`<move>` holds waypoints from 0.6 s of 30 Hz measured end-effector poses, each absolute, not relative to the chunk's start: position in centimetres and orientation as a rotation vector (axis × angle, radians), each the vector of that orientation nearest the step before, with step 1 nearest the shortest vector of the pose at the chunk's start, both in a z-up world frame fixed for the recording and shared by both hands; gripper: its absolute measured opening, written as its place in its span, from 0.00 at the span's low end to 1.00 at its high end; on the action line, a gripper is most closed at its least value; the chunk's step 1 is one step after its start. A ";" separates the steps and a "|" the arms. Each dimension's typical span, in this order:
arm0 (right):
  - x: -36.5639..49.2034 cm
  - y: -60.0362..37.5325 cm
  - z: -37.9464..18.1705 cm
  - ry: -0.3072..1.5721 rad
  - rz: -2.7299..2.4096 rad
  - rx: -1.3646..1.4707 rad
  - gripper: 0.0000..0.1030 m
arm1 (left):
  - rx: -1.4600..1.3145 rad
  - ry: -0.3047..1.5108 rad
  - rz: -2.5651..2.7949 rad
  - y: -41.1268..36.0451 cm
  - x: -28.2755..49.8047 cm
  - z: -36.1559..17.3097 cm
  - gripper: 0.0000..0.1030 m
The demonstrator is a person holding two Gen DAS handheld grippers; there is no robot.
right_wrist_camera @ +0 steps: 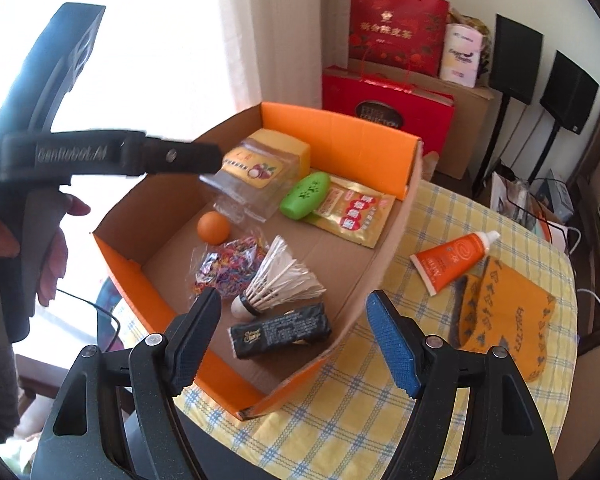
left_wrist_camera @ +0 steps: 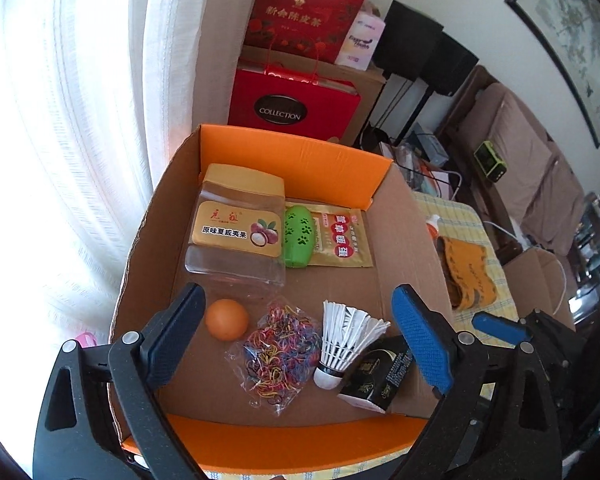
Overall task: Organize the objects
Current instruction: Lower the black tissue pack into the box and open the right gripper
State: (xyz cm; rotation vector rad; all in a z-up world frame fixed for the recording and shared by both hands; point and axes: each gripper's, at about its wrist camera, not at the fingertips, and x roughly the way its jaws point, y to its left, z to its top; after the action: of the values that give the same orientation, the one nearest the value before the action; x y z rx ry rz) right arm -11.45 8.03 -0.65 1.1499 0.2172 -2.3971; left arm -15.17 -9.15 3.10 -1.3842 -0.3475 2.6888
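Home living room: sofa point(left_wrist_camera: 520, 152), curtains point(left_wrist_camera: 80, 120), framed painting point(left_wrist_camera: 580, 40).

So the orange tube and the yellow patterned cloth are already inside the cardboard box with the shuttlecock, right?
Not quite. The orange tube and the yellow patterned cloth lie outside the cardboard box, on the checked tablecloth beside it. The shuttlecock is inside the box. The right wrist view shows this.

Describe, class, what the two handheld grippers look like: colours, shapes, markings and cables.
Each gripper has a black plastic frame with triangular cut-outs and silver pivot screws. The left gripper and right gripper each carry one black textured pad and one blue textured pad. Seen from the side, the left one shows embossed lettering, a grey pistol handle and a thin black cable.
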 end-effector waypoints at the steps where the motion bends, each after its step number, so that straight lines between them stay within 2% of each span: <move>1: -11.3 8.5 -0.4 0.198 -2.409 1.145 0.75 | -1.381 -0.339 2.689 -8.9 -14.9 3.1 0.91; 18: -9.4 17.0 1.6 0.005 -2.595 1.145 0.85 | -1.326 -0.281 2.646 -3.7 -11.8 3.5 0.91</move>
State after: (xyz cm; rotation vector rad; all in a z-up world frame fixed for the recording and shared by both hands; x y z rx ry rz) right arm -9.42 16.96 1.56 1.1446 0.0051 -2.5955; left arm -11.81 -3.66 3.51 -1.3258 -0.2806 2.6464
